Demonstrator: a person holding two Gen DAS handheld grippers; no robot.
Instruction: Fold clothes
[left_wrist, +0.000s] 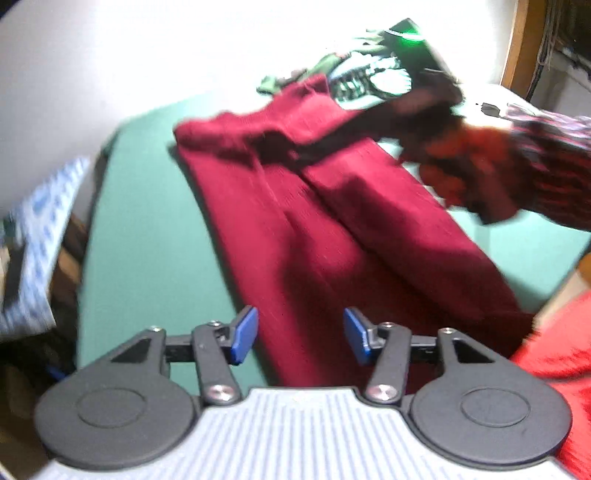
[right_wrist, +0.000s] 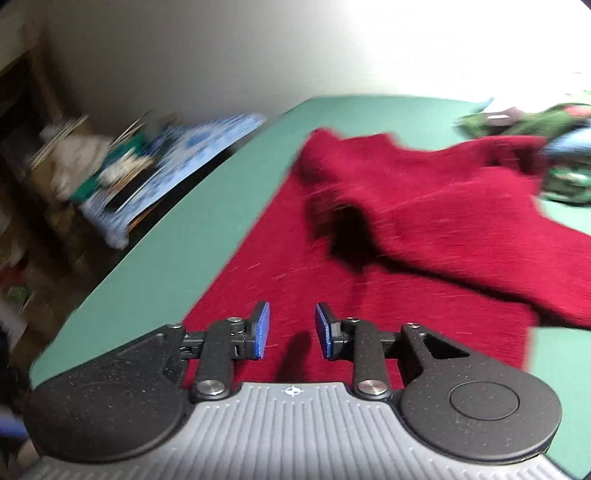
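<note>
We count one dark red knit garment (left_wrist: 325, 221) spread on the green table (left_wrist: 147, 221), and one second, green patterned garment (left_wrist: 354, 77) bunched at the table's far side, just beyond the red one. The red piece lies lengthwise from the near edge toward the far edge; in the left wrist view its long axis runs from near right up to far left, with a lengthwise crease down the middle. At its far end one part is folded back over the body, making a thicker ridge across the top. We hold two grippers. The left gripper (left_wrist: 300, 336) hangs above the near end of the red garment with its blue pads spread and nothing between them. The right gripper (right_wrist: 291, 330) sits over the red cloth as well, its pads (right_wrist: 263, 328) apart by a narrower gap, also empty. Both views are smeared by motion, so finer folds cannot be told.
</note>
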